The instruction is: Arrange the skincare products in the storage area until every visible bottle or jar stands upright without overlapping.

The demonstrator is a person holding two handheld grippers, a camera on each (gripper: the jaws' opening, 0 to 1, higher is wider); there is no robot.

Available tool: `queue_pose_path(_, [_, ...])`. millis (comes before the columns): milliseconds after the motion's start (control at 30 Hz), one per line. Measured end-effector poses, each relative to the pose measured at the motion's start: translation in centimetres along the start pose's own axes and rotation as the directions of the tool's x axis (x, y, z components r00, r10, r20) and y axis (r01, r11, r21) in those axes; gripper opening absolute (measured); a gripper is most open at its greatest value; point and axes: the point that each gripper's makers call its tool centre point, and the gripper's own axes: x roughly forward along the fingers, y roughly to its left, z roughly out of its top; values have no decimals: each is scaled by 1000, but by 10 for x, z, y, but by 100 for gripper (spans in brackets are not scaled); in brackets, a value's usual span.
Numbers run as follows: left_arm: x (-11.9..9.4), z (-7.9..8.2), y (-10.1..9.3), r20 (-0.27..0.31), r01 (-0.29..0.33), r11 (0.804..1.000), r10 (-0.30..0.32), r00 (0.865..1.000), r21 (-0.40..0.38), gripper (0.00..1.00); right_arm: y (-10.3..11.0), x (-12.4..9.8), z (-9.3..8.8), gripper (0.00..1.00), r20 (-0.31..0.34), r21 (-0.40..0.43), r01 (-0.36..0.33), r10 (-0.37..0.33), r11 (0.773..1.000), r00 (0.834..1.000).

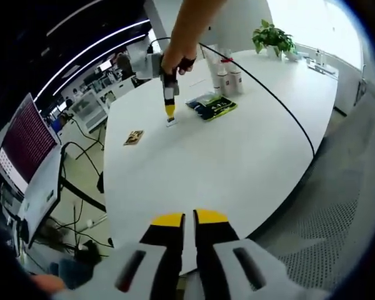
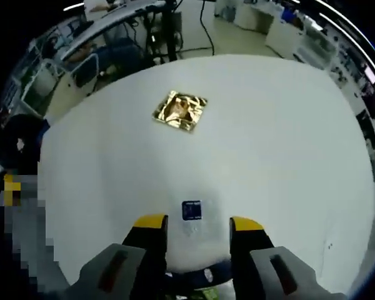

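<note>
White tabletop [image 1: 237, 162] fills most of the left gripper view, with an office floor, a monitor and desks beyond its far edge. Landmark: the green-and-black pouch [image 1: 212, 106] lying flat on the table. Just behind the pouch stand three white bottles [image 1: 228, 78], upright and close together, some with dark or red caps; labels are too small to read. Just beside the pouch, on the side away from the bottles, the right gripper [image 1: 169, 112] points straight down at a small blue-and-white sachet [image 1: 171, 122], held by a person's hand. Farther from the pouch in the same direction lies a gold sachet [image 1: 134, 137]. The left gripper [image 1: 189, 220] hangs at the table's near edge, well apart from the pouch, its yellow-tipped jaws nearly pressed together with nothing between them.

Right gripper view: the same tabletop [image 2: 287, 144] seen from above. The right gripper [image 2: 192, 224] has its jaws spread wide, bracketing the small blue sachet [image 2: 191, 210], which lies flat just ahead of the tips. A sliver of the pouch shows under the gripper at the bottom edge. The gold sachet [image 2: 180, 111], crinkled and reflective, lies well beyond, away from the pouch.

Procedure, as judged: the sachet is thin and flat. Lower the tips until they touch the table either side of it, then close slowly so the edges buckle upward into the grip.
</note>
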Motion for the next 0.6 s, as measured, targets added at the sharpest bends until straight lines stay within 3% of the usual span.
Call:
queue_pose_path(67, [0, -1, -1, -6, 3, 1000, -3, 1000, 5, 0, 1, 5, 0, 46, -20, -27, -1, 0, 1000, 1000])
queue_pose_path(233, [1, -1, 0, -6, 0, 1000, 0, 1000, 4, 0, -2, 14, -8, 42, -71, -81, -1, -5, 997, 997])
queue_pose_path(333, [0, -1, 1, -5, -5, 1000, 5, 1000, -1, 0, 1, 16, -8, 40, -31, -67, -34, 32, 997, 999])
queue_pose_path(600, [0, -1, 3, -3, -10, 1000, 10, 1000, -5, 0, -2, 12, -24, 40, -73, -129, -53, 44, 990, 996])
